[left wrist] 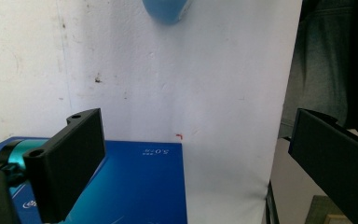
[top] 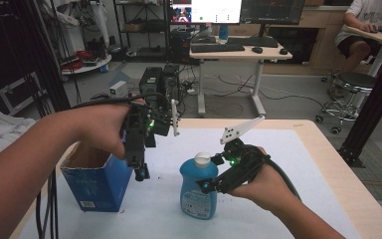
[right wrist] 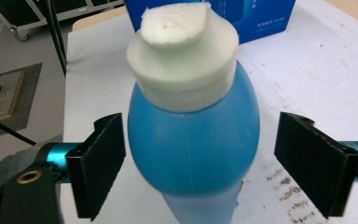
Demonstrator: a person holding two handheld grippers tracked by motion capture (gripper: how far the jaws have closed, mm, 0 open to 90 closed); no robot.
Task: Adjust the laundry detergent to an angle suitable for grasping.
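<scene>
A blue bottle (top: pixel 199 186) with a white cap stands upright on the white table cover (top: pixel 288 164). My right gripper (top: pixel 208 183) reaches it from the right, level. In the right gripper view the bottle (right wrist: pixel 193 140) stands between the jaws of the right gripper (right wrist: pixel 200 163); the left pad sits almost against it and the right pad stands clear, so the gripper is open. My left gripper (top: pixel 140 169) hangs pointing down beside the open blue box (top: pixel 97 181), left of the bottle. Its jaws (left wrist: pixel 191 158) are wide open over the box's edge (left wrist: pixel 135 186) with nothing between them.
The wooden table edge (top: pixel 343 164) runs along the right. Behind the table are a desk with monitors (top: pixel 238 50), a stool (top: pixel 350 84) and a seated person (top: pixel 368 25). A black frame post (top: pixel 378 99) stands at the right.
</scene>
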